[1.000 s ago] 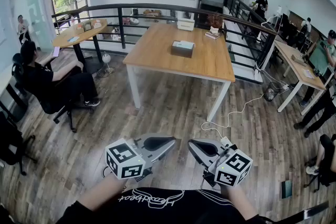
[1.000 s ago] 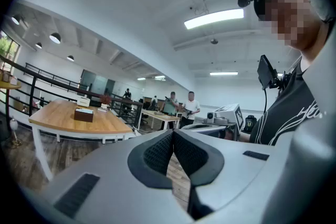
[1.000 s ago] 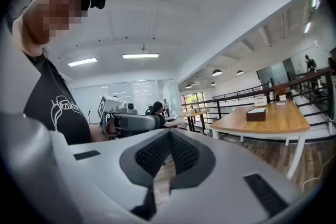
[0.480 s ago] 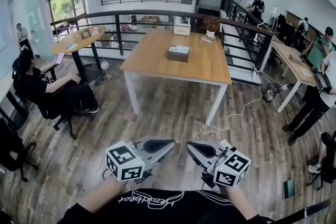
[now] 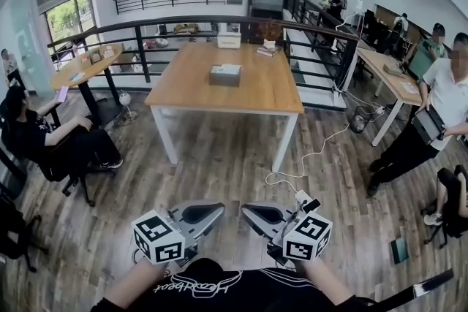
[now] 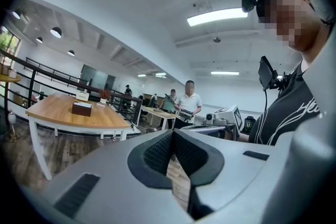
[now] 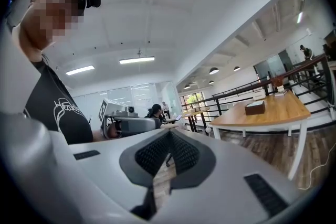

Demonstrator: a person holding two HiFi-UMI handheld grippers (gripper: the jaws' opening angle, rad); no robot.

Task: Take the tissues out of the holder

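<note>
The tissue holder (image 5: 224, 74) is a dark brown box with white tissue on top. It stands on the wooden table (image 5: 256, 95), far ahead of me. Both grippers hang low by my body, a long way short of the table. My left gripper (image 5: 218, 208) and right gripper (image 5: 246, 210) point their tips at each other, both shut and holding nothing. In the left gripper view the shut left gripper (image 6: 172, 135) fills the foreground, with the holder (image 6: 82, 108) small at the left. In the right gripper view the right gripper (image 7: 169, 135) is shut too, and the holder (image 7: 255, 107) sits at the right.
A white box (image 5: 229, 40) and books (image 5: 265, 50) lie at the table's far end, by a black railing (image 5: 146, 36). A person sits on an office chair (image 5: 40, 139) at the left. Another person (image 5: 428, 120) stands at the right. A white cable (image 5: 311, 161) crosses the wooden floor.
The head view has swung: the table and holder have slid left in the picture, and a standing person has come into view at the right. Both grippers stay shut, drifting slightly left and down.
</note>
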